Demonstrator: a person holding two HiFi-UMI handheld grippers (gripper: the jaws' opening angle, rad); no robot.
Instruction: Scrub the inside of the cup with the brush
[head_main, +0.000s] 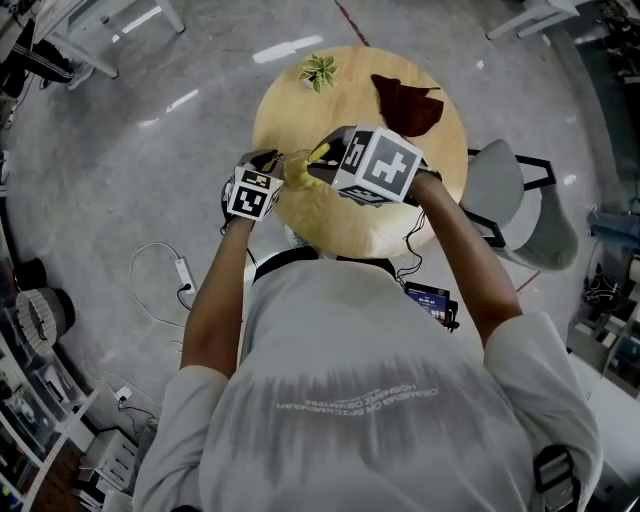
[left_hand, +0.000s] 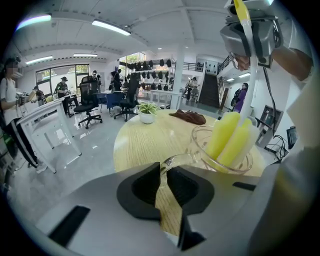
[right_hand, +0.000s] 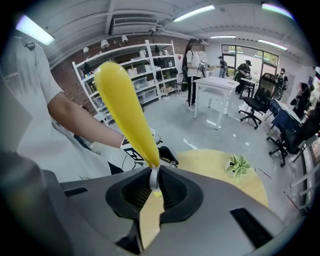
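The round wooden bench (head_main: 440, 170) carries little else. A small potted plant (head_main: 318, 70) sits at its far edge and a brown cloth (head_main: 405, 105) lies crumpled beside it. Both are well apart from the glass cup (left_hand: 200, 142), which is on the person's side of the bench, towards its left. A grey chair (head_main: 520, 205) stands just beside the bench on the right, and a white cable (head_main: 165, 275) loops on the floor (head_main: 120, 180) to the left. Further out in the room are office chairs, white tables and shelving.

The left gripper (left_hand: 163, 169) is closed narrow on the cup's clear handle, which runs straight back from the cup into the pads. The cup stands mouth up. Whether its base rests on the bench cannot be seen.

The brush (left_hand: 227, 137) stands steeply, almost upright, with its long axis running top to bottom. Its yellow sponge head is down inside the cup against the glass wall. Its pale stem rises out of the mouth to the right gripper (right_hand: 153, 176) above. That gripper's jaws are clamped tight on the thin pale neck, and the brush's yellow handle slants up and to the left past them. In the head view the two grippers meet over the cup, close together.
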